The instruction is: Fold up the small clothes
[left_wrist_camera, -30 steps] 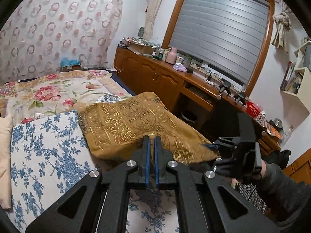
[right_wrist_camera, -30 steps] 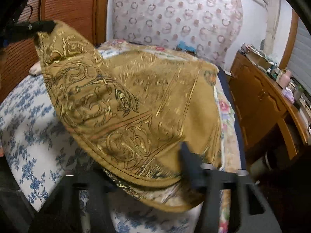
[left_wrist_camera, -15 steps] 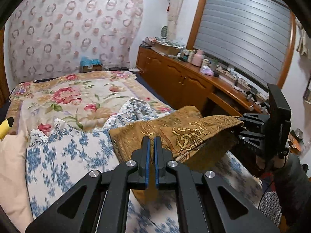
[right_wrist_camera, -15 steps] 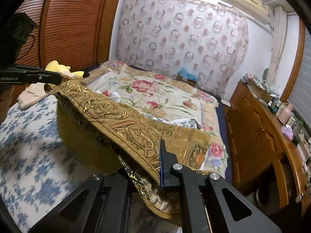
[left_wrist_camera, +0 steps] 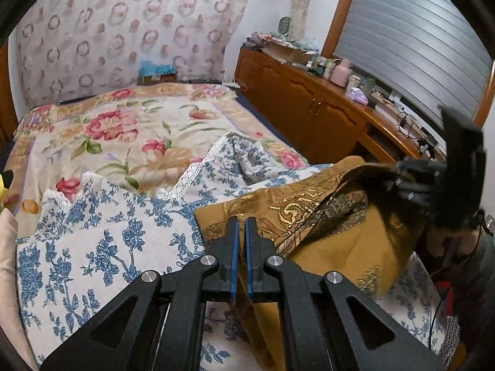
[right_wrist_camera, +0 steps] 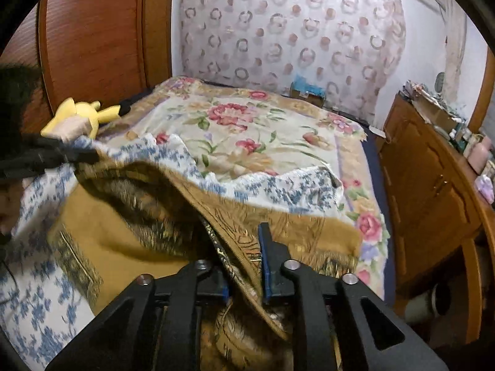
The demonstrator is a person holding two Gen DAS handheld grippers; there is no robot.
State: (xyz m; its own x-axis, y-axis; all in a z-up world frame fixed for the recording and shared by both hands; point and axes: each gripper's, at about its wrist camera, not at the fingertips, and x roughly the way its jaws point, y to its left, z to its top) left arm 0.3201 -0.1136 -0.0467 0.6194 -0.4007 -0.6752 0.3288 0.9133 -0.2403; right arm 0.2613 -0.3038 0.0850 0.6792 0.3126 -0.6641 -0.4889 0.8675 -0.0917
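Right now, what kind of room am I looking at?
A bedroom in a home, most likely: a bed under a floral bedspread, a yellow plush toy by the wooden headboard, and a cluttered wooden sideboard.

Both views ride low and close above the bed (left_wrist_camera: 130, 136), tilted down past their own black fingers. The left wrist view faces the curtained wall (left_wrist_camera: 123, 31) with the cabinets (left_wrist_camera: 303, 108) upper right. The right wrist view shares that wall, bed and cabinets, adding a wooden wardrobe (right_wrist_camera: 92, 37) upper left.
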